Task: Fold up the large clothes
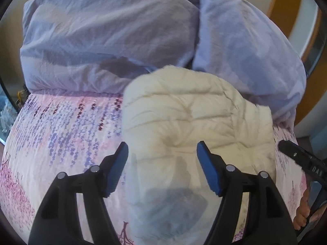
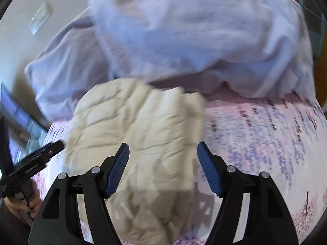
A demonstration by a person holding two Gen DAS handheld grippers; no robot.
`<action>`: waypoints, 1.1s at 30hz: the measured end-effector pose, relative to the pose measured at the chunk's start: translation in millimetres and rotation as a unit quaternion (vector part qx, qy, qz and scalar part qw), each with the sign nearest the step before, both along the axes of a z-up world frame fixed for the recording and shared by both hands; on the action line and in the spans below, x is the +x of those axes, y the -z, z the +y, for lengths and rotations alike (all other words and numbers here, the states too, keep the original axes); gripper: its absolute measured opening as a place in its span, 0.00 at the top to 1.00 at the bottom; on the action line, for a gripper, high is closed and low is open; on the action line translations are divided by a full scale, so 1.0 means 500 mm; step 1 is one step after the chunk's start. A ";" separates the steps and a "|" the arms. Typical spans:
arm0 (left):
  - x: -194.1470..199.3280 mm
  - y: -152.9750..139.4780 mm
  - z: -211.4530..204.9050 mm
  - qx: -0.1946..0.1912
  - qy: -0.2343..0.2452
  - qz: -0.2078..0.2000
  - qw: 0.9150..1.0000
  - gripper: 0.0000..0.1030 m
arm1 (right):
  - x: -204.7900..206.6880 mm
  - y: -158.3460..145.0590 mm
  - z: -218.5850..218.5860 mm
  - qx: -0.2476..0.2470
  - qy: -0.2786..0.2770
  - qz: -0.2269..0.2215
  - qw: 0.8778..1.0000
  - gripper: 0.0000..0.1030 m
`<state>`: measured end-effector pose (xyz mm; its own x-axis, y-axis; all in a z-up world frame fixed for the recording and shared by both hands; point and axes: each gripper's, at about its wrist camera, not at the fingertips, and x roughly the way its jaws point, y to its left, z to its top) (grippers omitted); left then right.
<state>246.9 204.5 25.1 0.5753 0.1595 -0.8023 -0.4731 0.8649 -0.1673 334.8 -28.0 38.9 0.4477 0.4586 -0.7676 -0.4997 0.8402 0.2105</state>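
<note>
1. The left gripper fills the bottom of its view, jaws standing wide apart with nothing pinched; its blue pads hang above the jacket without pressing on it.
2. The right gripper is likewise wide open and holds nothing, its pads clear of the cloth below.
3. The jacket is cream, puffy and quilted, with stitched seams and creases. It lies bunched into a thick bundle at the centre of the left view, running from mid-frame to the bottom edge; gripper shadows fall on its near end.
4. In the right view the jacket sits centre-left and looks blurred.
5. It rests on a sheet printed with pink and purple blossoms.
6. A lavender duvet is heaped across the top of both frames, just behind the jacket.
</note>
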 end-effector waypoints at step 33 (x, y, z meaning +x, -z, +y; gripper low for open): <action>-0.189 -0.011 -0.073 -0.021 0.002 -0.002 1.000 0.02 | -0.196 -0.006 -0.025 -0.042 0.006 -0.003 0.999 0.01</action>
<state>152.3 168.2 30.6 0.5785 0.1239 -0.8062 -0.4698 0.8586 -0.2052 236.7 -40.3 42.0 0.4571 0.3870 -0.8008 -0.4912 0.8604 0.1355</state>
